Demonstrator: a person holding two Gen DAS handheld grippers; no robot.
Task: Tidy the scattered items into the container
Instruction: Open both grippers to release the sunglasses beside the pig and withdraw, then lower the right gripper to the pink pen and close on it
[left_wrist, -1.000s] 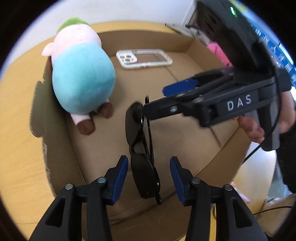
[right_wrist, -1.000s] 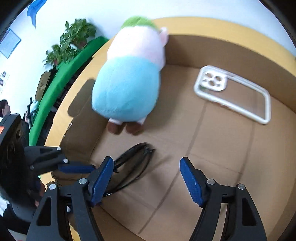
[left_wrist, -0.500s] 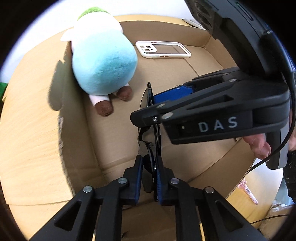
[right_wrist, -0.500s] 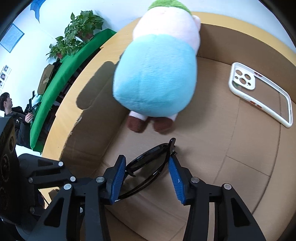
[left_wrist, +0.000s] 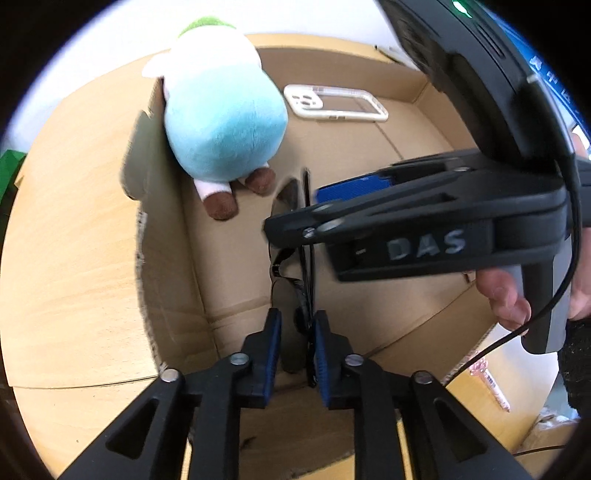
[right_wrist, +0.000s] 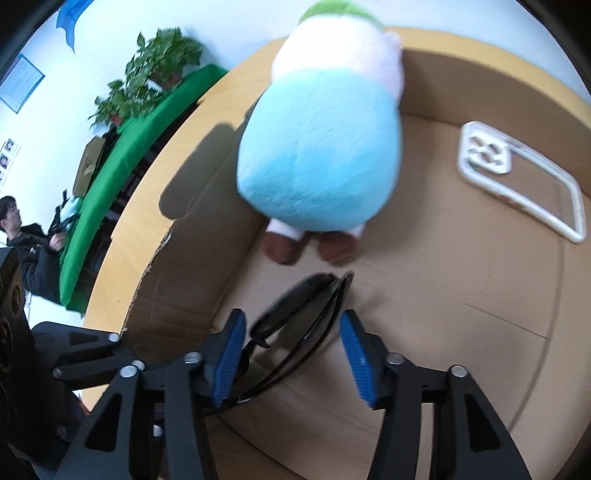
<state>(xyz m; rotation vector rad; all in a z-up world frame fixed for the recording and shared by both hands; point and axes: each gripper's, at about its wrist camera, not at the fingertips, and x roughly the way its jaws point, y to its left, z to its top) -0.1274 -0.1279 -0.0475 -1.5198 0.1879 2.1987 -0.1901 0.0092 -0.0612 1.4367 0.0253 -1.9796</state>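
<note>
Inside the brown cardboard box (left_wrist: 369, 155), your left gripper (left_wrist: 295, 347) pinches the folded black sunglasses (right_wrist: 299, 317) while your right gripper (right_wrist: 291, 354), jaws spread, straddles them; closing there could twist or snap the thin frame.

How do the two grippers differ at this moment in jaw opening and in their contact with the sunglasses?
The left gripper has its jaws nearly together, pinching the sunglasses at one end; the right gripper stands wider, its pads either side of the frame with a clear gap on its right pad. The left grips the near end of the glasses; the right brackets the far lens. Both have blue pads and work inside the cardboard box.
</note>
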